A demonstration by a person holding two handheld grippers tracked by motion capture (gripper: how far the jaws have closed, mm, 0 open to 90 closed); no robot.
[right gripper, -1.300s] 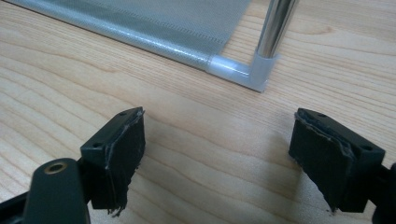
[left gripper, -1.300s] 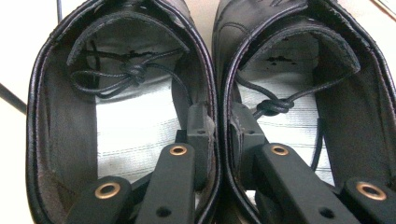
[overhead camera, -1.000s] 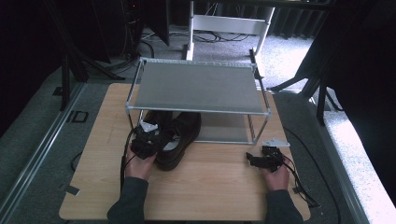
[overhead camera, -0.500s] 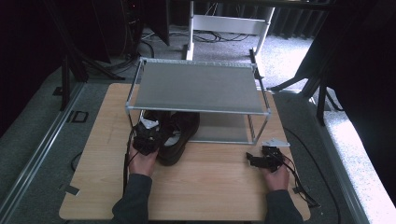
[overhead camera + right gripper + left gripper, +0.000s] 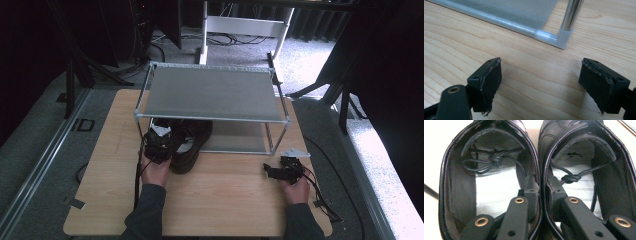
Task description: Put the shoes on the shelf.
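Where the rack's [image 5: 212, 92] lower shelf meets the desk [image 5: 225, 185]:
Shoes [image 5: 187, 145]: half under rack
Left tool [image 5: 540, 195]: pinching both shoes' inner walls together
Right tool [image 5: 540, 83]: spread; resting on desk

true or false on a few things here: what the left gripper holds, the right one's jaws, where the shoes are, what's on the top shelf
1. The left gripper pinches the inner walls of two black shoes together, one jaw inside each. True.
2. The right gripper is clamped on a leg of the rack. False: its jaws stand wide open over bare table, short of the rack's corner post.
3. The shoes sit on top of the rack's upper shelf. False: that shelf is bare; the shoes are at the rack's lower level, toes under the upper shelf.
4. Both shoes have laces tucked inside. True.
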